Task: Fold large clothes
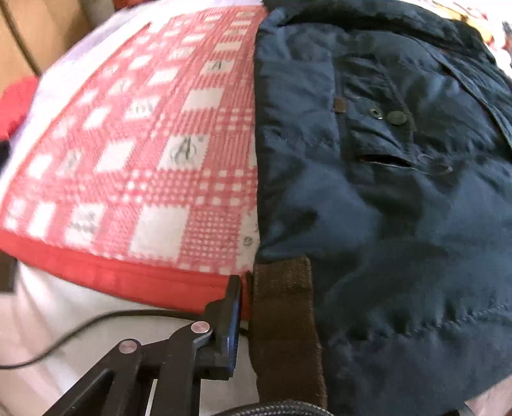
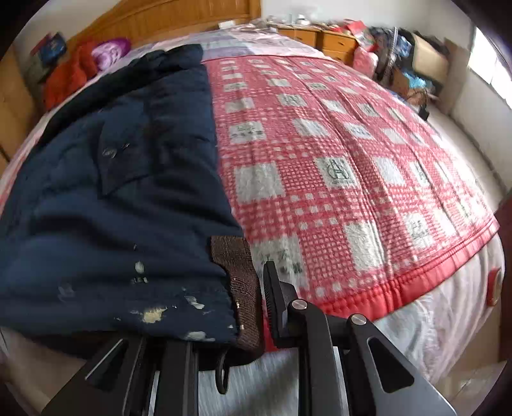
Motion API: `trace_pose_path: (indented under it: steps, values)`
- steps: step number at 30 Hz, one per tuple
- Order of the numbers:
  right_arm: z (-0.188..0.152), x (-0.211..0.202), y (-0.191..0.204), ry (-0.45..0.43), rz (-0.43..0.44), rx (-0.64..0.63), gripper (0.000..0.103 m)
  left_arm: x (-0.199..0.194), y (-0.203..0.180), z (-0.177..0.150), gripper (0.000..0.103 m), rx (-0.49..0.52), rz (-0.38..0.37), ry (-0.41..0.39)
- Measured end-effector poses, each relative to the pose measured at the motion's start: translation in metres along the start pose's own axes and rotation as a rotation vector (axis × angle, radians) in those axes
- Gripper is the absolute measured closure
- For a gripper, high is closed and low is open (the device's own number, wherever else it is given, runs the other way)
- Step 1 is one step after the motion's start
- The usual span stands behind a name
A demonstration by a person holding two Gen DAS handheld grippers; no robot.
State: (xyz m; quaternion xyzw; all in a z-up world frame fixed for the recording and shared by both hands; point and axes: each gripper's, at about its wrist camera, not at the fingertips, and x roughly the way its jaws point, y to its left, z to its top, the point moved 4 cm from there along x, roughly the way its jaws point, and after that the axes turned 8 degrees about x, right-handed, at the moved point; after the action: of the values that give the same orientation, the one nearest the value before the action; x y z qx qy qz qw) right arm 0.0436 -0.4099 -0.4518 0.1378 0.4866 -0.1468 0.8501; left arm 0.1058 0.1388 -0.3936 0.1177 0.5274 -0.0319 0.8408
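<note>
Left gripper at the bottom of the left wrist view, jaws closed down to a narrow gap onto the brown knit hem of a dark navy jacket. Only one black finger visible; the other hidden under the cloth, so the grip judged from the pinched band rather than seen outright. A thin black cable trailing away to the left.

Right gripper low in the right wrist view, likewise nearly shut, with a brown knit band of the same jacket pressed against its visible finger. Second finger covered by the navy cloth. Pale smudges dotted along the jacket's near edge.

Jacket spread flat on a red and white checked blanket over a bed, long axis running away from both tools toward the wooden headboard. Lay to the right of the left tool and to the left of the right tool, so held between them at its near end, one corner each, neither hand nearer. Probably set for lifting the hem away toward the collar. Cluttered drawers and boxes beyond the bed.
</note>
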Motion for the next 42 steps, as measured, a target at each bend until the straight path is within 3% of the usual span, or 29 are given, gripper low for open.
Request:
trace_pose_path:
  steps: [6,13,18,27,30,34,42]
  values:
    - [0.014,-0.025,0.006,-0.034,0.005,0.012,0.086,-0.035,0.004,0.011,0.084,-0.011,-0.007,-0.061]
    - [0.033,-0.072,0.014,-0.066,0.022,-0.029,0.087,-0.068,0.009,0.018,0.084,0.038,-0.001,-0.061]
    - [0.039,-0.109,0.011,-0.042,0.022,-0.068,0.087,-0.091,0.013,0.016,0.084,0.059,-0.004,-0.013]
    - [0.036,-0.176,-0.007,0.099,0.012,-0.104,0.087,-0.146,0.006,0.003,0.084,0.098,-0.02,0.139]
    - [0.053,-0.197,-0.007,0.112,0.02,-0.127,0.087,-0.159,0.007,0.022,0.084,0.106,-0.009,0.154]
    - [0.1,-0.212,0.003,0.09,0.064,-0.164,0.087,-0.171,0.015,0.066,0.083,0.083,0.018,0.137]
    - [0.234,-0.191,0.058,-0.051,0.16,-0.215,0.087,-0.165,0.04,0.205,0.082,0.086,0.066,0.046]
